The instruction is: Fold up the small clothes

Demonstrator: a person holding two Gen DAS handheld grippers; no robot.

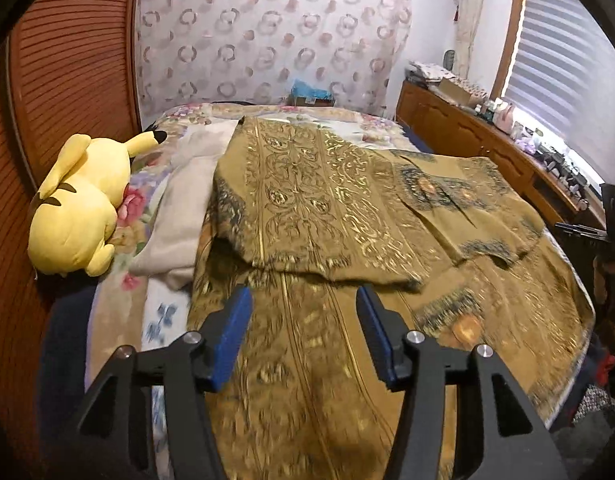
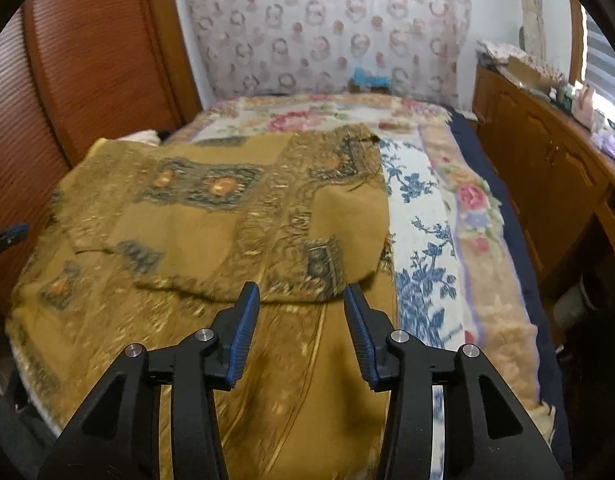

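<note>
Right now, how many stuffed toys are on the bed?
1: a yellow plush toy with black-tipped ears lies at the bed's left edge against the wooden slatted wall, beside a cream cloth. Others could be hidden.

You have a mustard-gold patterned cloth point(image 1: 319, 208) with blue-grey motifs lying flat, its far half folded back toward you; the folded edge sits just beyond the open left claw point(image 1: 303, 304) and right claw point(image 2: 301, 300).

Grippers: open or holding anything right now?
Left gripper: open, empty, above the gold cloth.
Right gripper: open, empty, above the same cloth.
</note>
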